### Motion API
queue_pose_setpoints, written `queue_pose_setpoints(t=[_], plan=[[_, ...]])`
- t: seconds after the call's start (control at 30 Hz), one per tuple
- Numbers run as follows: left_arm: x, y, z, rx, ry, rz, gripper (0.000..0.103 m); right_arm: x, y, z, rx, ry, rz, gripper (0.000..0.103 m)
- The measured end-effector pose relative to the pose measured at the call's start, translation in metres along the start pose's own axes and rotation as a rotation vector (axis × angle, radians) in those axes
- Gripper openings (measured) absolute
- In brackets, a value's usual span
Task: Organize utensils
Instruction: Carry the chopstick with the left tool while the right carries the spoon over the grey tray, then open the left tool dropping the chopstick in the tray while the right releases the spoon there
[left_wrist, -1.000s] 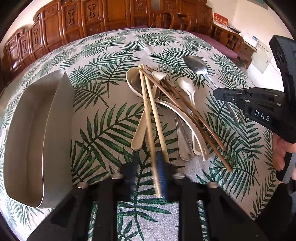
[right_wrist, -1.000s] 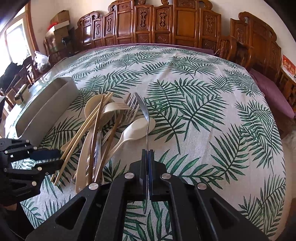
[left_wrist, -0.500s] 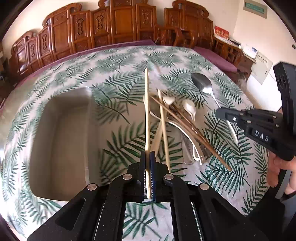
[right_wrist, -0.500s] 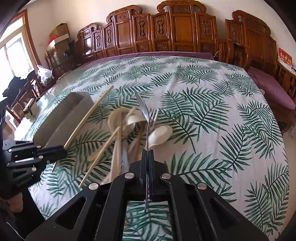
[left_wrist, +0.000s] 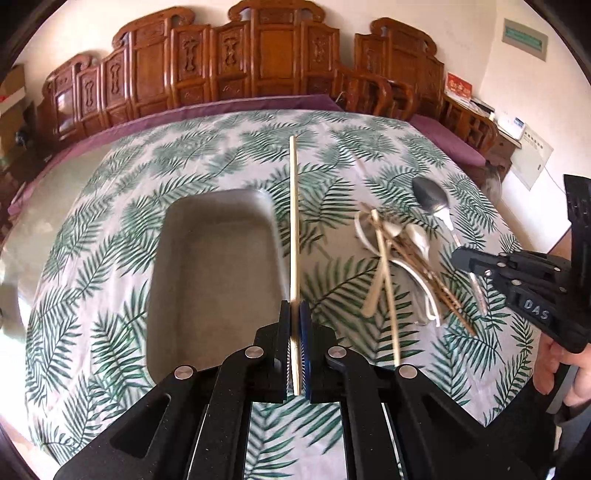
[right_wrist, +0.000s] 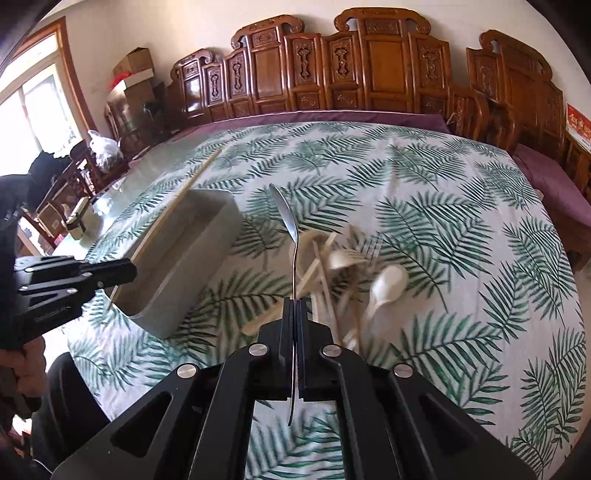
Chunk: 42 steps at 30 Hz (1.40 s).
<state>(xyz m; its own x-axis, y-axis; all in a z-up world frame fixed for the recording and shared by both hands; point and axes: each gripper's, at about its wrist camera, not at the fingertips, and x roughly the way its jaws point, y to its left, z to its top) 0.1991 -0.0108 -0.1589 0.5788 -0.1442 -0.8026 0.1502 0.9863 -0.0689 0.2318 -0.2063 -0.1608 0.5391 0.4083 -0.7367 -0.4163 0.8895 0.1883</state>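
My left gripper (left_wrist: 294, 314) is shut on a pale wooden chopstick (left_wrist: 293, 221) that points away from me, lifted above the table beside the right wall of the grey metal tray (left_wrist: 207, 266). My right gripper (right_wrist: 295, 306) is shut on the handle of a metal spoon (right_wrist: 284, 210), bowl up and off the table. The pile of utensils (left_wrist: 399, 258) lies right of the tray: cream spoons, brown chopsticks, a fork. In the right wrist view the left gripper (right_wrist: 125, 271) holds the chopstick (right_wrist: 192, 181) over the tray (right_wrist: 184, 273), and the pile (right_wrist: 347, 269) is blurred.
The table carries a palm-leaf cloth (right_wrist: 443, 206). Carved wooden chairs (left_wrist: 258, 66) line its far side. A person's hand (left_wrist: 565, 369) holds the right gripper at the right edge. Boxes and bags (right_wrist: 107, 147) stand at the far left by a window.
Both grippers have risen and drawn back from the pile. The left one swung left with the chopstick toward the tray. The right one lifted the metal spoon clear of the table.
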Motion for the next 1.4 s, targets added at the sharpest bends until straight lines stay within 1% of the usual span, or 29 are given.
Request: queue_pose_setpoints(t=[0.2,0.33,0.5,0.73,0.93,1.0,1.17,1.23,1.3,1.33,1.4], plan=[[0.008,0.033,-0.005,-0.038,0.052,-0.001,0.004,0.003,0.022,0.015,-0.017,-0.003,0.013,0.002],[0.019,0.046,-0.007,-0.047,0.097,-0.01,0.004,0.008,0.036,0.022,-0.032,0.003,0.019,0.002],[0.03,0.059,-0.008,-0.07,0.129,-0.018,0.004,0.015,0.052,0.027,-0.05,0.02,0.024,0.002],[0.032,0.07,-0.003,-0.089,0.124,-0.022,0.004,0.027,0.071,0.036,-0.065,0.038,0.037,0.002],[0.012,0.084,-0.002,-0.093,0.087,-0.013,0.007,0.039,0.09,0.043,-0.075,0.048,0.061,0.002],[-0.002,0.09,-0.003,-0.089,0.06,-0.001,0.016,0.042,0.098,0.045,-0.075,0.047,0.071,0.002],[-0.029,0.106,-0.005,-0.087,0.0,0.026,0.024,0.054,0.117,0.05,-0.065,0.051,0.096,0.002],[-0.037,0.111,-0.007,-0.094,-0.018,0.03,0.033,0.06,0.123,0.052,-0.054,0.055,0.104,0.002],[-0.044,0.119,-0.009,-0.109,-0.039,0.023,0.053,0.066,0.129,0.053,-0.043,0.06,0.112,0.002],[-0.046,0.121,-0.01,-0.112,-0.05,0.025,0.056,0.07,0.132,0.055,-0.037,0.06,0.115,0.002],[-0.051,0.127,-0.013,-0.124,-0.072,0.037,0.069,0.076,0.137,0.058,-0.029,0.062,0.123,0.002]])
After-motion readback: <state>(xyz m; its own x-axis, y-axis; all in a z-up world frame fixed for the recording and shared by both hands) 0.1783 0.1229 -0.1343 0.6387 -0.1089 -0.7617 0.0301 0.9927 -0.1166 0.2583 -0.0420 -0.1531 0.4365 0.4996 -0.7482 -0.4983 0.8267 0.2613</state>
